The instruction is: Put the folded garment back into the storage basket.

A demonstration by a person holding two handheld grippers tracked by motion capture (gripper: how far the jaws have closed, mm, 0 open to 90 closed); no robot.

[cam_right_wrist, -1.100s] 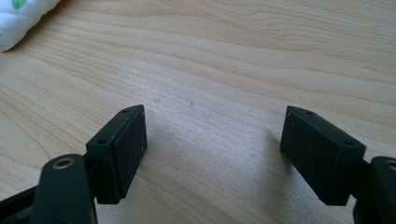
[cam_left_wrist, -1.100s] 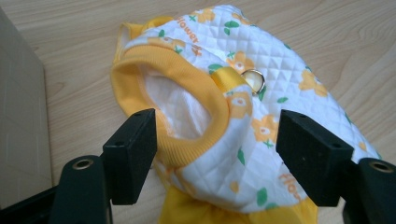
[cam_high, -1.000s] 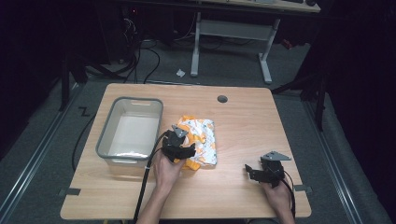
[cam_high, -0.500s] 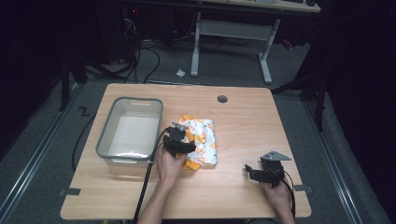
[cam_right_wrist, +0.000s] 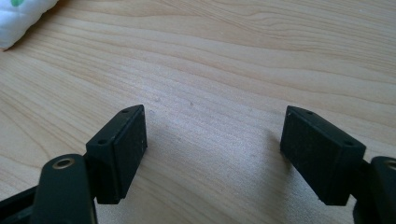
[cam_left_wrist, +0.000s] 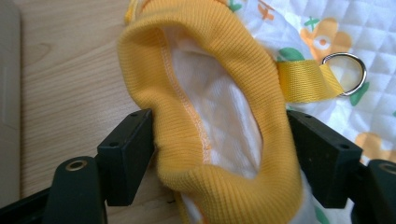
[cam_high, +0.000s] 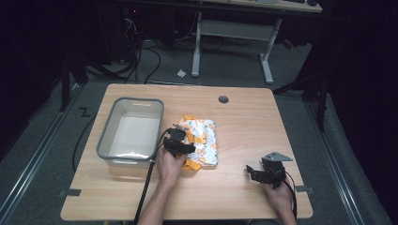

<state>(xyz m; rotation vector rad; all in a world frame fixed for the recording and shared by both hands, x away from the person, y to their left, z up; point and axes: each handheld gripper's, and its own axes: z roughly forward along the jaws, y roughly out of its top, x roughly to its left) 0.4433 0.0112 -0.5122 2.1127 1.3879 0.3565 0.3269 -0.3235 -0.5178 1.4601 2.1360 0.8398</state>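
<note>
Both grippers (cam_high: 179, 142) (cam_high: 256, 172) unmoved since before, left astride garment cuff (cam_left_wrist: 224, 140).

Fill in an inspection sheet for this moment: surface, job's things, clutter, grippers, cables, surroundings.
Surface: wooden table, round port near far edge.
Job's things: quilted garment with yellow ribbed cuff; grey bin beside it, nothing seen inside.
Clutter: nothing seen.
Grippers: left gripper open, cuff between its jaws; right gripper open over bare wood.
Cables: one trails from each gripper; more on the floor.
Surroundings: dark room, desk frame behind.
</note>
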